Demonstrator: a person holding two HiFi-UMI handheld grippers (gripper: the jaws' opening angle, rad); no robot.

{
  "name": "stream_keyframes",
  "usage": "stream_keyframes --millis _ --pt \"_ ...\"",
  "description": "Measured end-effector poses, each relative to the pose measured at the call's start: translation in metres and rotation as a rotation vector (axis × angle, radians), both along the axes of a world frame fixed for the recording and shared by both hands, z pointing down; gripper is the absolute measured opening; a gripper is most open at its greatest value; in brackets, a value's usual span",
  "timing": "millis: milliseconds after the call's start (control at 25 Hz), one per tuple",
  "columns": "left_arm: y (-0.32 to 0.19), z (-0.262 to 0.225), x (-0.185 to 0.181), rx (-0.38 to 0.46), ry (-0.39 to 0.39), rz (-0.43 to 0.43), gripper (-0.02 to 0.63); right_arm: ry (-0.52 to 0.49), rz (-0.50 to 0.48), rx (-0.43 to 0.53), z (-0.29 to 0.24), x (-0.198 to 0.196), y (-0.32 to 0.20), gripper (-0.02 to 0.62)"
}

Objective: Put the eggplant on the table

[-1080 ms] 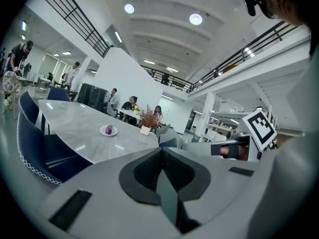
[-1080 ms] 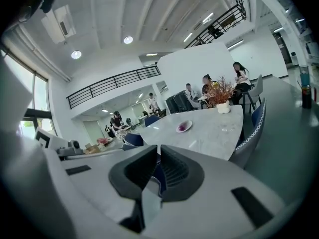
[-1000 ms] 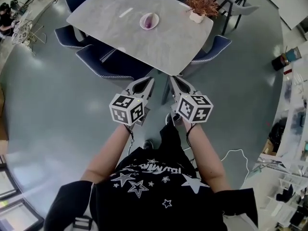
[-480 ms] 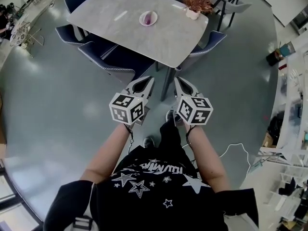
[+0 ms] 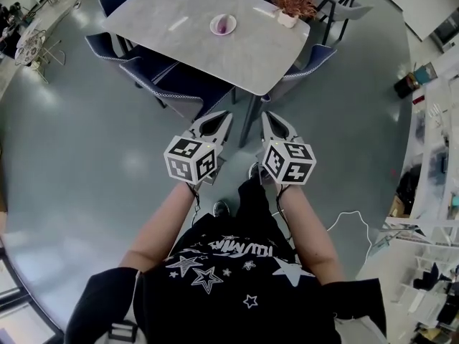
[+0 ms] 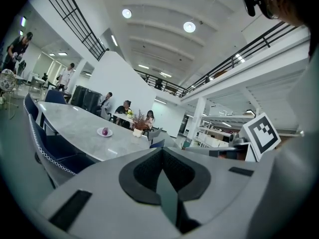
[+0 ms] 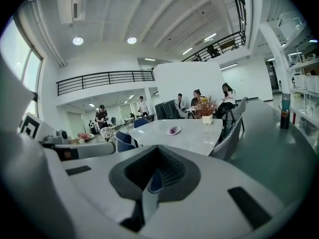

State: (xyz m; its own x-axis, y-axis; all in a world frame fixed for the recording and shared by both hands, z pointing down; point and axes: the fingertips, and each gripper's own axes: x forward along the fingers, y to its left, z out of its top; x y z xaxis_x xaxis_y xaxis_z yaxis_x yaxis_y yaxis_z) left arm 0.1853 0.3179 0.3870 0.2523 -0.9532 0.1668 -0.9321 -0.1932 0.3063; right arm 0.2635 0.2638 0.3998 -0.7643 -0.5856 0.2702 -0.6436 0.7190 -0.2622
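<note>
Grey marble table (image 5: 244,56), blue chairs (image 5: 143,69), glossy grey floor (image 5: 79,156), round ceiling lights (image 6: 189,27) overhead.

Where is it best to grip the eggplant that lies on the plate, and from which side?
Probably across the rounded middle of the eggplant, with the jaws coming from above. It lies in a shallow plate, whose rim would likely block a low sideways approach.

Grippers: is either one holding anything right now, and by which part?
Nothing is held. The left gripper and right gripper are shut and empty; the small purple eggplant lies on a white plate.
</note>
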Motion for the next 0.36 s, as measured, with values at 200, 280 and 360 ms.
stream_keyframes --millis 200,280,360 --pt "0.006 0.0 -0.01 0.001 0.0 -0.015 0.008 0.011 0.005 0.014 -0.001 -0.005 0.003 0.005" --pt "0.009 0.002 -0.012 0.0 -0.001 -0.019 0.008 0.014 0.007 0.017 0.0 -0.005 0.004 0.005" --pt "0.011 0.003 -0.012 -0.003 -0.003 -0.019 0.008 0.016 0.009 0.019 0.0 -0.004 0.005 0.005"
